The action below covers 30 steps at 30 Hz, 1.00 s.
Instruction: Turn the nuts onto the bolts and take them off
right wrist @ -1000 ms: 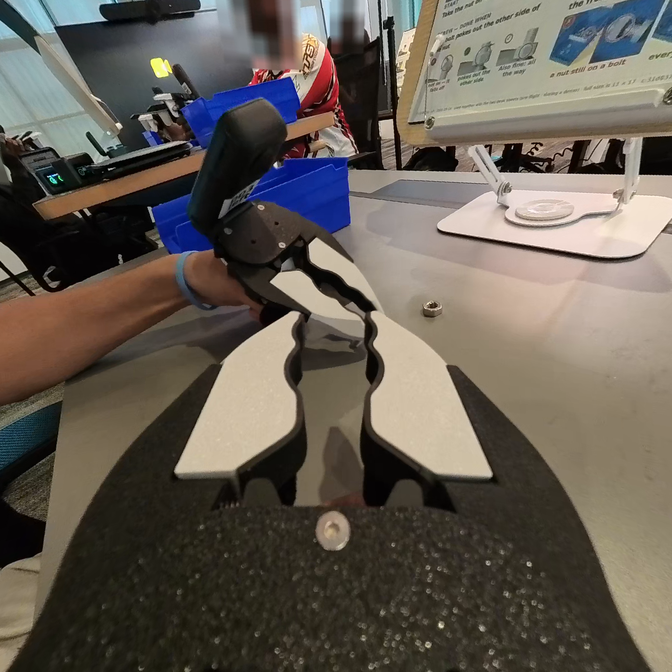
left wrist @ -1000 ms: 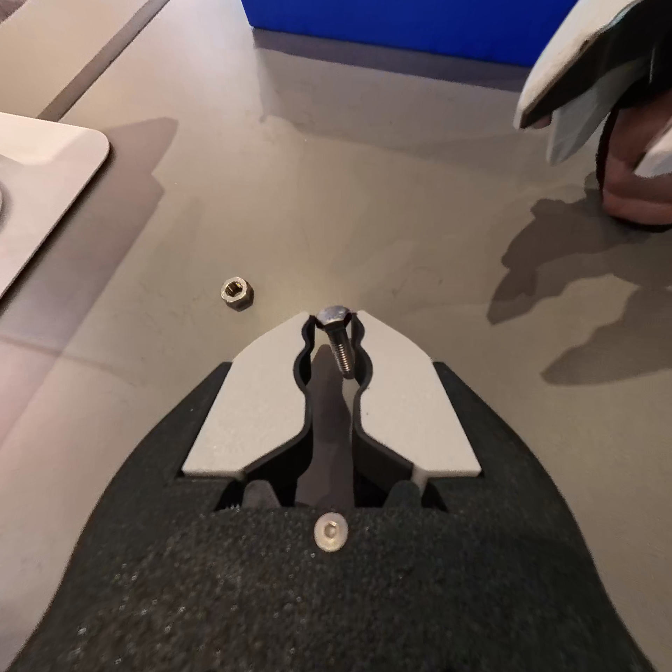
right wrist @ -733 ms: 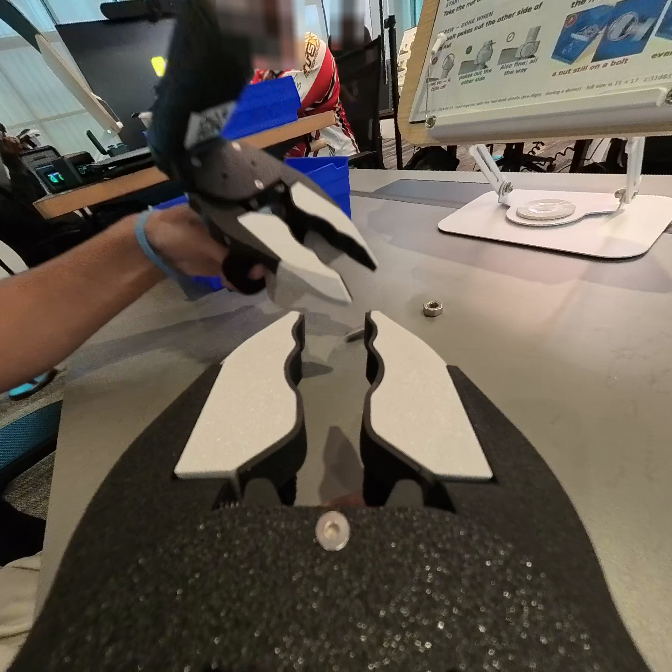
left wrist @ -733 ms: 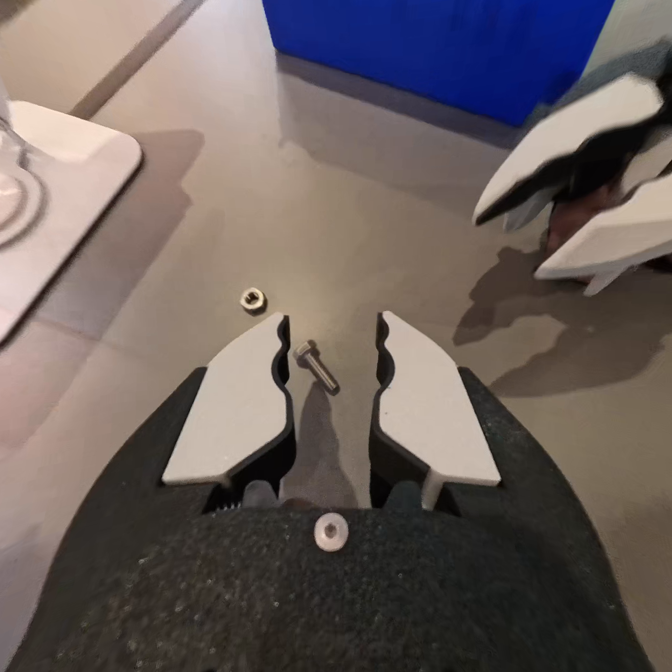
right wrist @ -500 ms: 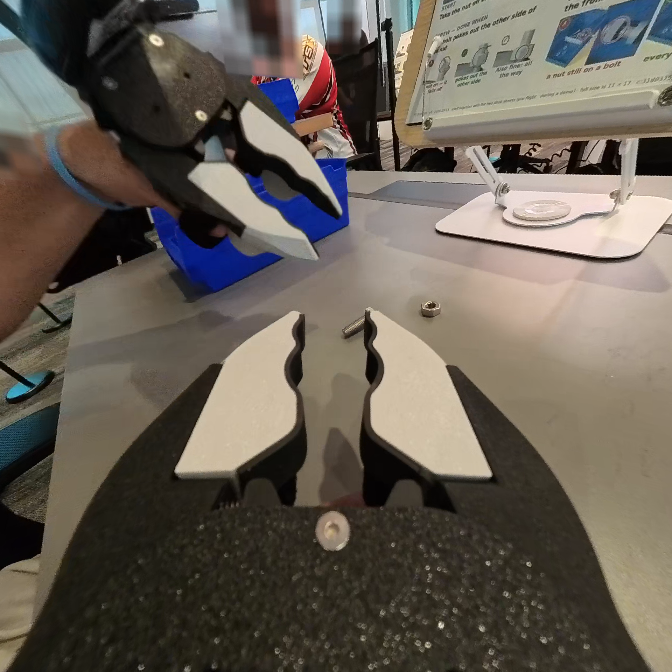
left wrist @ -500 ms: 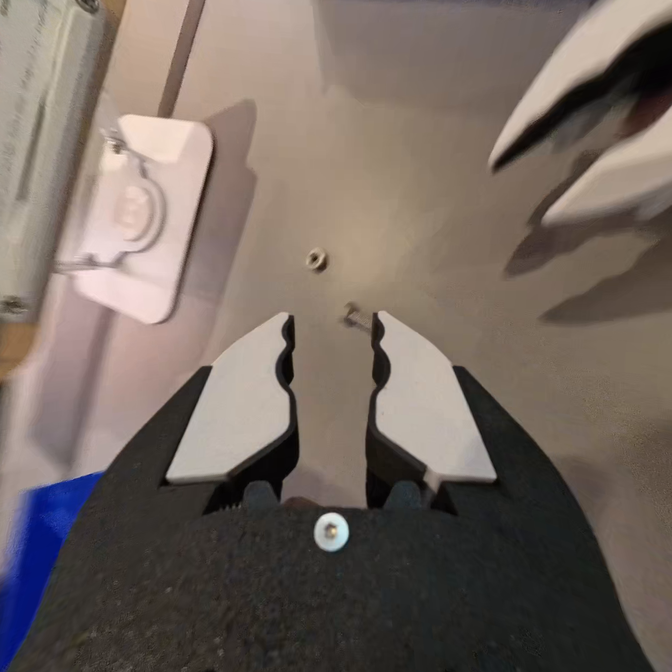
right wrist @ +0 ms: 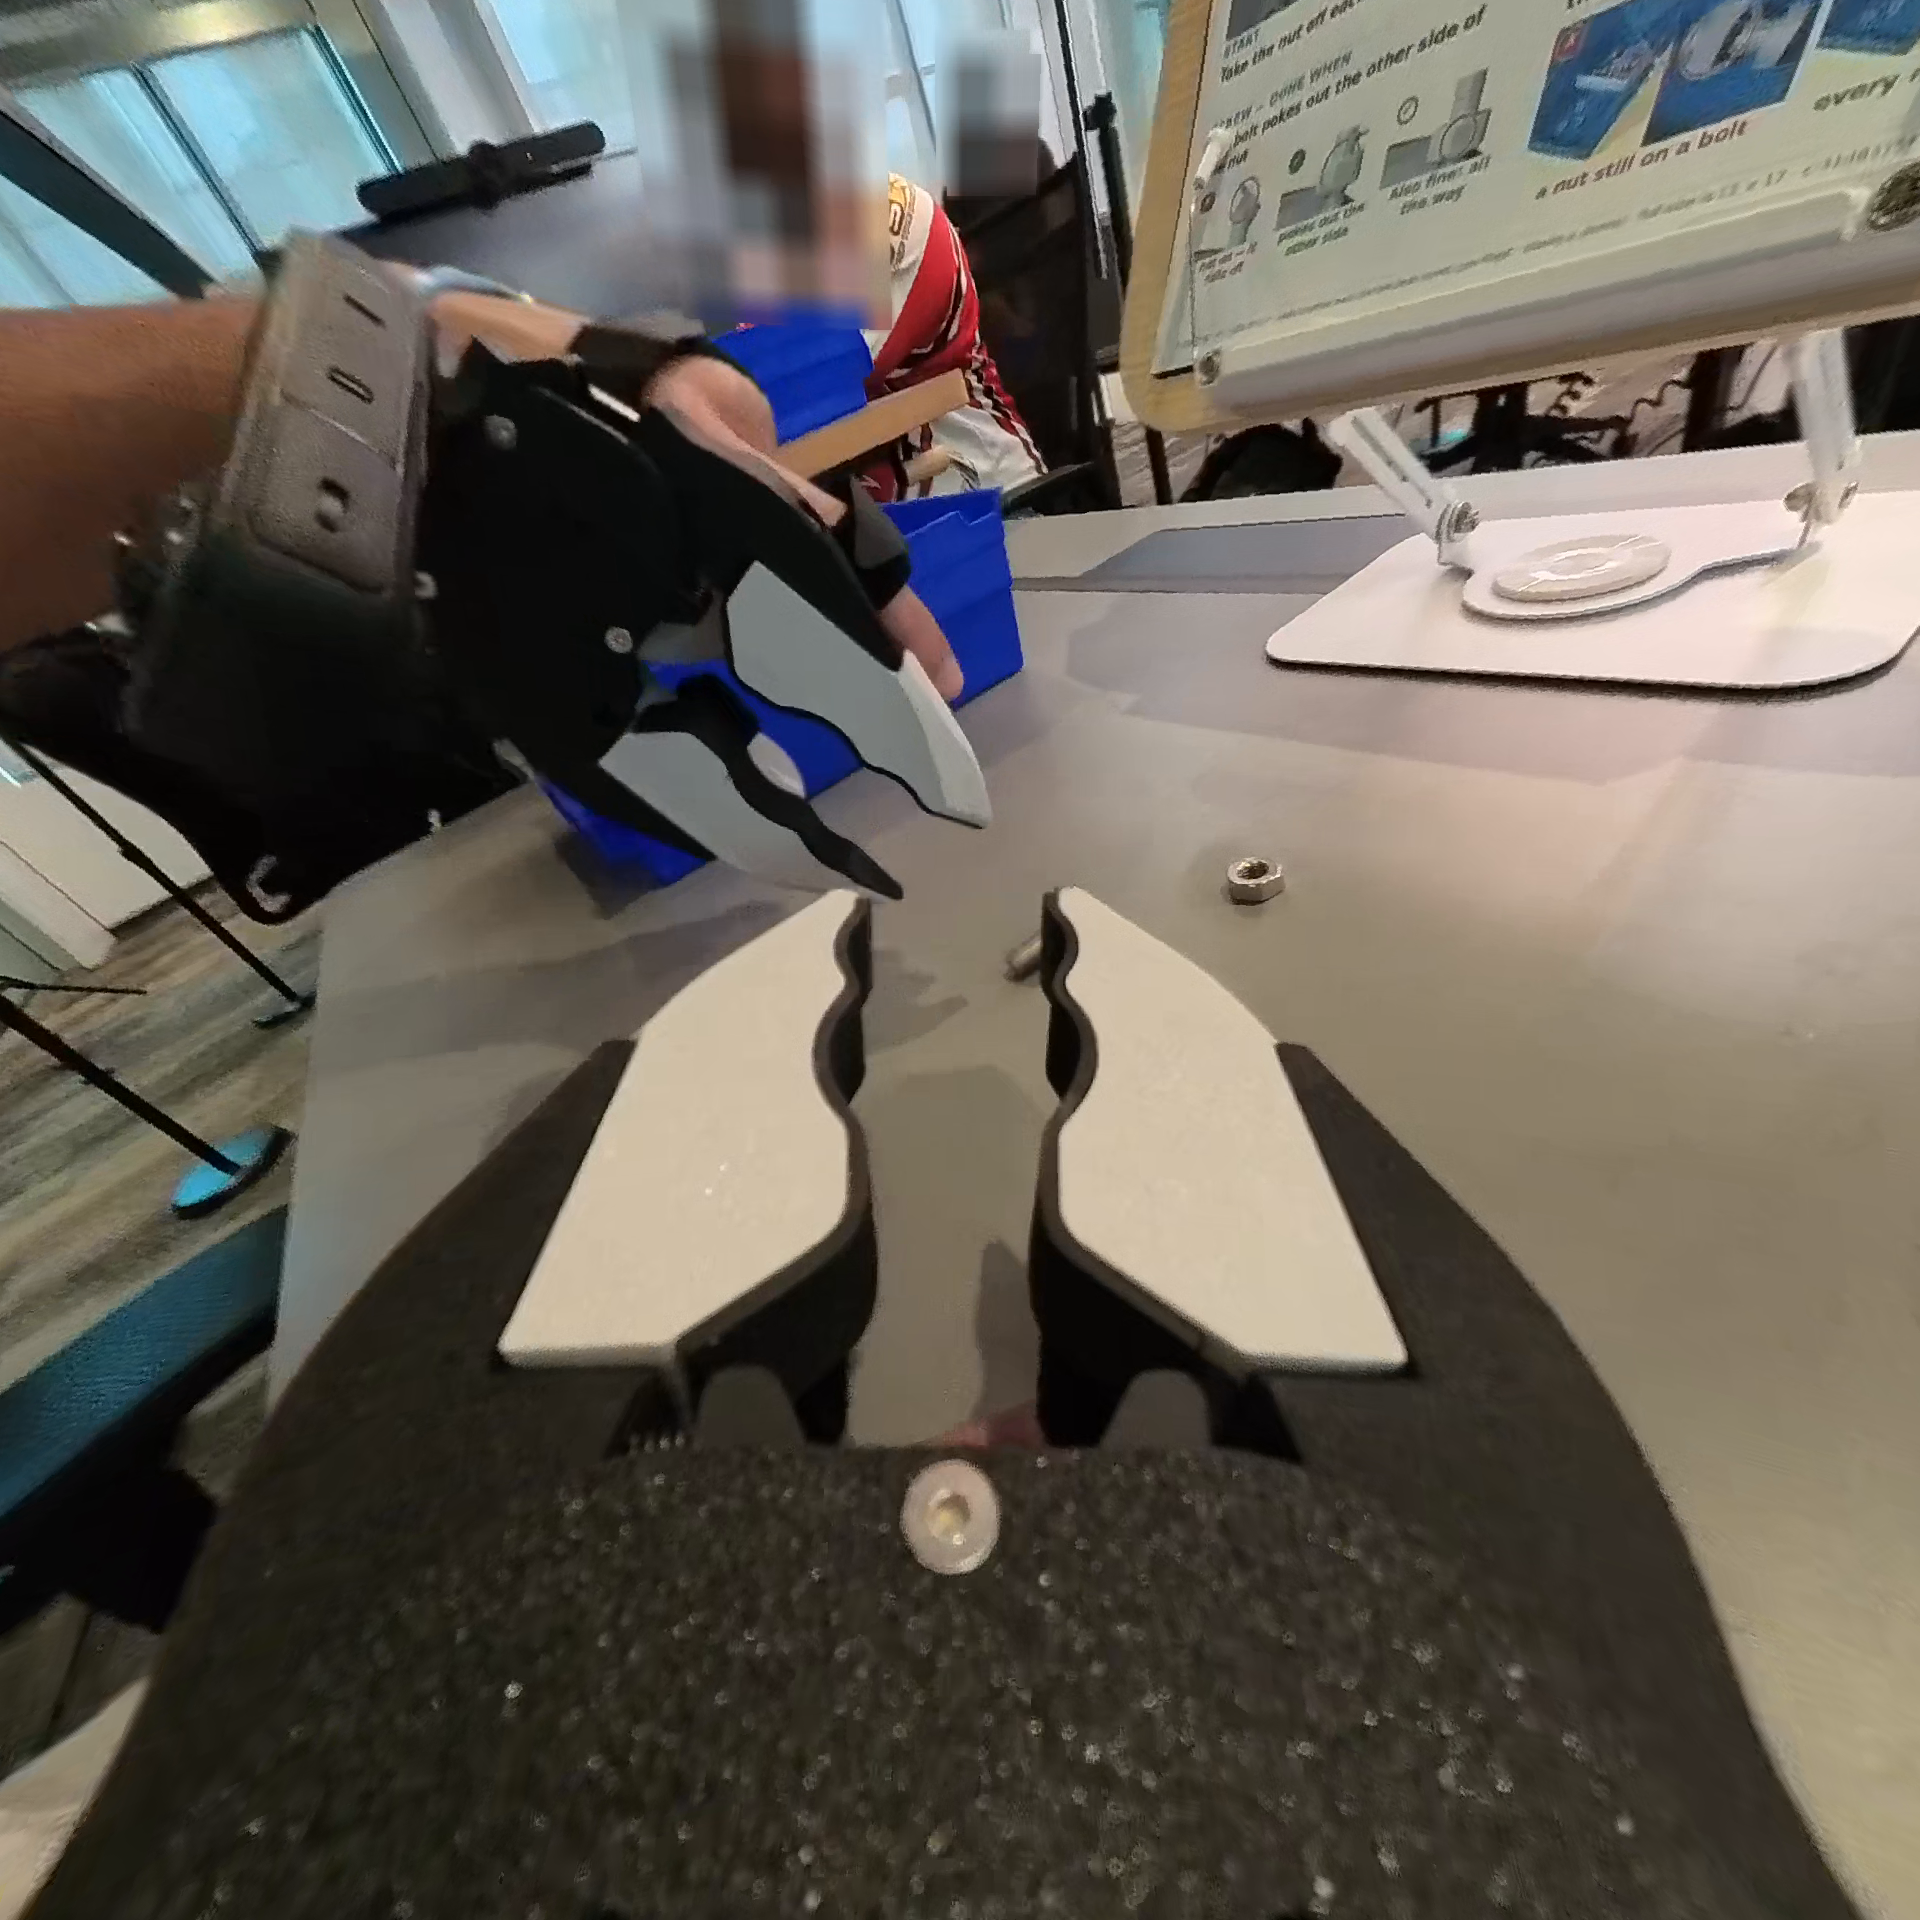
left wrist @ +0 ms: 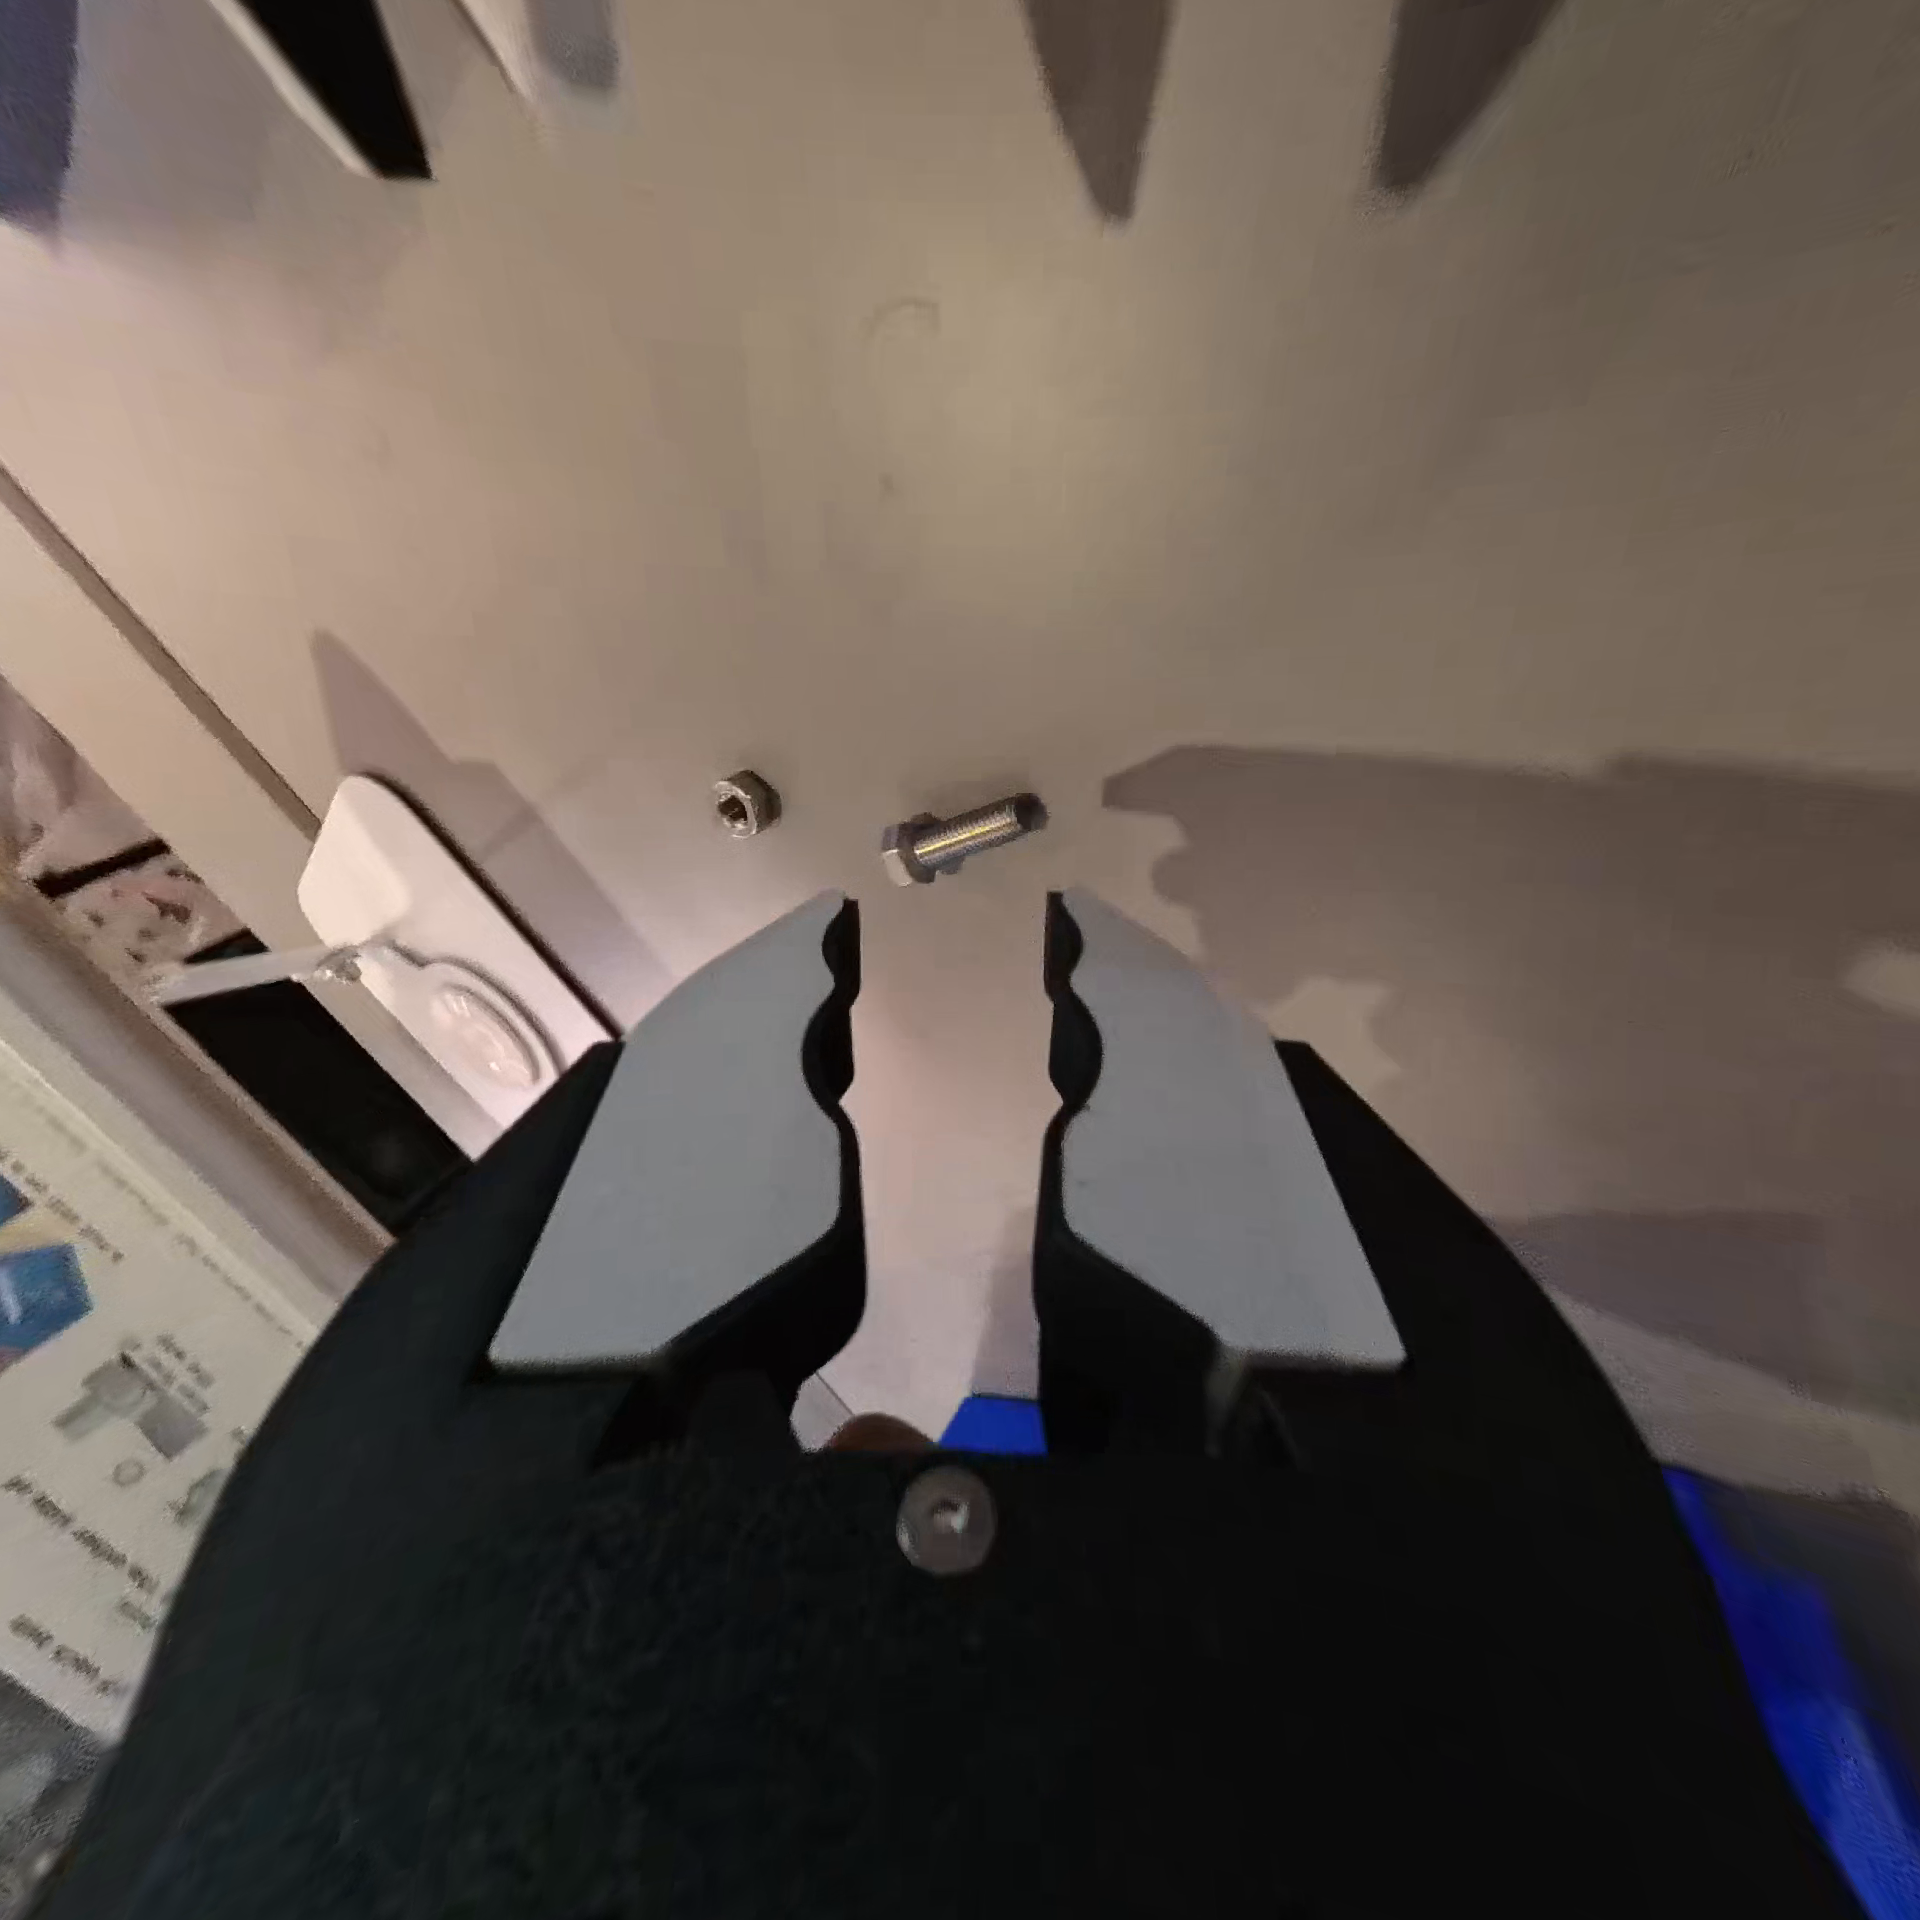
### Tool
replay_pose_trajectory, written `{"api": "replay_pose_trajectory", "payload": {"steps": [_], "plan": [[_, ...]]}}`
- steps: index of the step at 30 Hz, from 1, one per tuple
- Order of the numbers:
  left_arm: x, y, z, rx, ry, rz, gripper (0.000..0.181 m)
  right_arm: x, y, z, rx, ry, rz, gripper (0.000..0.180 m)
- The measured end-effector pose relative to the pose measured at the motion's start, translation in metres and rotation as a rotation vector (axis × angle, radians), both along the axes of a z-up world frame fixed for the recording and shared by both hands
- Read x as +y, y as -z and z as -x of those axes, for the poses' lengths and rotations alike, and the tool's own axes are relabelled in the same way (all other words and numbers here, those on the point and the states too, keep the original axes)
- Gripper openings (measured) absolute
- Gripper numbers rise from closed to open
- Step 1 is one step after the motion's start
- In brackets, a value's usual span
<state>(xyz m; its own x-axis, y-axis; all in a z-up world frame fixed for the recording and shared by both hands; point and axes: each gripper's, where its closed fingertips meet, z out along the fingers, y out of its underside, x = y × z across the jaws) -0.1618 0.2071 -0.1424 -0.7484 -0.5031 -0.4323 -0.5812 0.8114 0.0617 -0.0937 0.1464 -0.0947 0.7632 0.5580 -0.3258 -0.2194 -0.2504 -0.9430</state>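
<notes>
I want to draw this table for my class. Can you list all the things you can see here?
bolt: one, silver, lying on its side on the table, beside the nut.
nut: one, silver, loose on the table, apart from the bolt.
table: one, grey.
stand: one, white base, far side of the table, holding a printed sheet.
bins: blue, at the table's far edge.
left gripper: black with grey fingers, jaws open, empty, above the bolt.
right gripper: same colours, jaws open, empty.
</notes>
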Motion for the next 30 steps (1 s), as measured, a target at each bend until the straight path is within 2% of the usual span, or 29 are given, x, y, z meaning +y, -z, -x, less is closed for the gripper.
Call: {"api": "replay_pose_trajectory", "payload": {"steps": [3,9,14,17,24,30], "plan": [[0.006,0.002,0.010,0.081,0.081,0.026,0.036,0.002,-0.002,-0.003,0.047,-0.006,0.017,0.031],[0.022,0.011,0.004,0.120,0.502,-0.094,0.031,0.007,0.005,-0.022,-0.019,0.040,0.034,0.032],[0.035,0.032,-0.006,0.179,0.711,-0.075,0.036,0.010,0.009,-0.031,-0.039,0.059,0.055,0.032],[0.042,0.043,-0.005,0.239,0.771,-0.048,0.038,0.010,0.010,-0.032,-0.026,0.056,0.069,0.032],[0.038,0.041,-0.013,0.263,0.836,0.032,0.035,0.009,0.011,-0.031,-0.004,0.033,0.088,0.033],[0.043,0.050,-0.015,0.323,0.875,0.028,0.035,0.009,0.009,-0.031,0.031,0.019,0.094,0.033]]}}
